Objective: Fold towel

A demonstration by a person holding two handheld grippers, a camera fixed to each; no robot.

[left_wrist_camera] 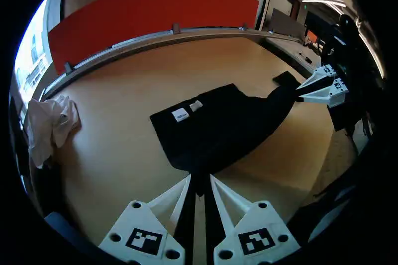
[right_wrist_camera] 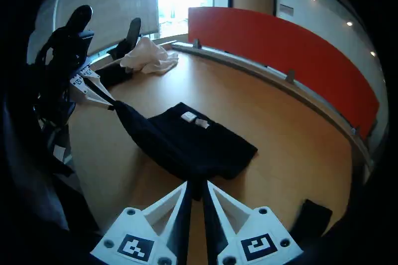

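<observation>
A black towel (left_wrist_camera: 219, 126) with white tags (left_wrist_camera: 180, 114) lies on the wooden table (left_wrist_camera: 124, 116), and its near edge is lifted and stretched between the two grippers. My left gripper (left_wrist_camera: 200, 185) is shut on one corner of that edge. At the far right, my right gripper (left_wrist_camera: 299, 93) pinches the other corner. In the right gripper view, the towel (right_wrist_camera: 194, 145) runs from my right gripper (right_wrist_camera: 195, 189), shut on its corner, up to the left gripper (right_wrist_camera: 112, 106) at the left. The rest of the towel lies flat on the table (right_wrist_camera: 278, 131).
A crumpled cream cloth (left_wrist_camera: 49, 123) (right_wrist_camera: 149, 56) lies near one table edge. A small black object (left_wrist_camera: 286, 78) (right_wrist_camera: 311, 215) lies on the table beyond the towel. A red partition (left_wrist_camera: 149, 16) (right_wrist_camera: 288, 51) lines the far side. Office chairs (right_wrist_camera: 74, 31) stand by the window.
</observation>
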